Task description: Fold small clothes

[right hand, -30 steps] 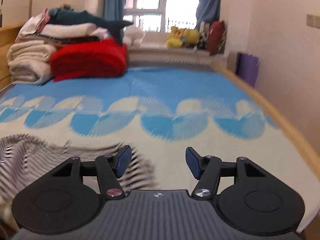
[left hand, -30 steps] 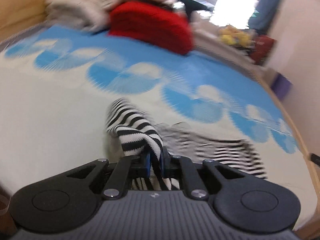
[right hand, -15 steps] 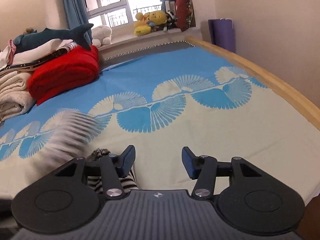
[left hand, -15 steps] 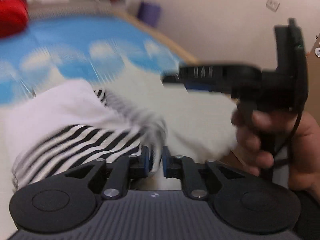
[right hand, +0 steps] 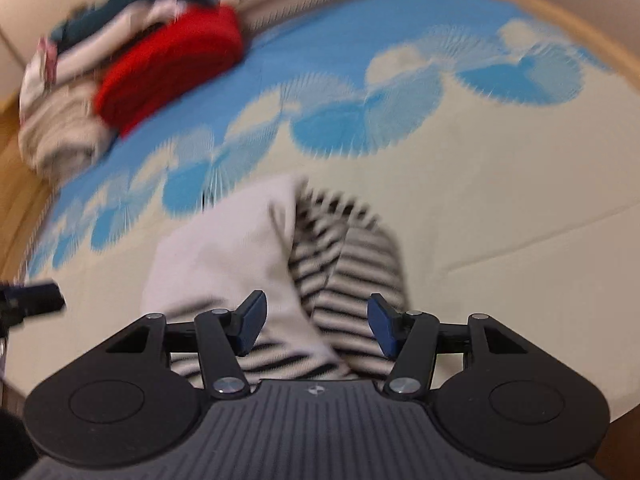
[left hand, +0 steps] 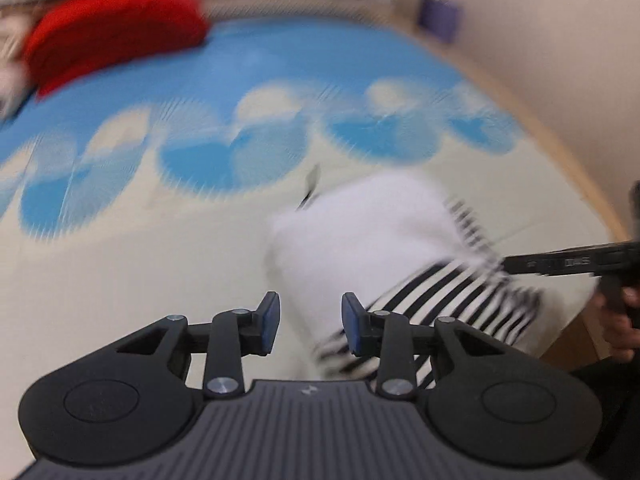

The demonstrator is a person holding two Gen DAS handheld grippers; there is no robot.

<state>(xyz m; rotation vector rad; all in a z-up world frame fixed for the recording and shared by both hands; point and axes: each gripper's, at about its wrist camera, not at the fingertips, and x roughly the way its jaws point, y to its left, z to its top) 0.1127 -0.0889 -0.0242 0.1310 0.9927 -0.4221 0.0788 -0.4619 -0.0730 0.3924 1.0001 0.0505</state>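
A small garment, white on one part and black-and-white striped on the other [left hand: 384,248], lies bunched on the bed near its front edge. It also shows in the right wrist view [right hand: 280,256]. My left gripper [left hand: 310,326] is open and empty, just in front of the garment's near edge. My right gripper [right hand: 316,322] is open and empty, with its fingers on either side of the striped part, above it. The right gripper also shows at the right edge of the left wrist view [left hand: 568,264]. Both views are blurred.
The bed has a cream and blue fan-patterned cover [right hand: 440,152]. A folded red blanket [right hand: 172,64] and a pile of folded bedding [right hand: 60,120] sit at the far end. A wooden bed frame edge [left hand: 580,176] runs along the right, beside the wall.
My left gripper has opened and let go of the striped garment, which now lies on the bed. My right gripper has swung over the garment, still open.
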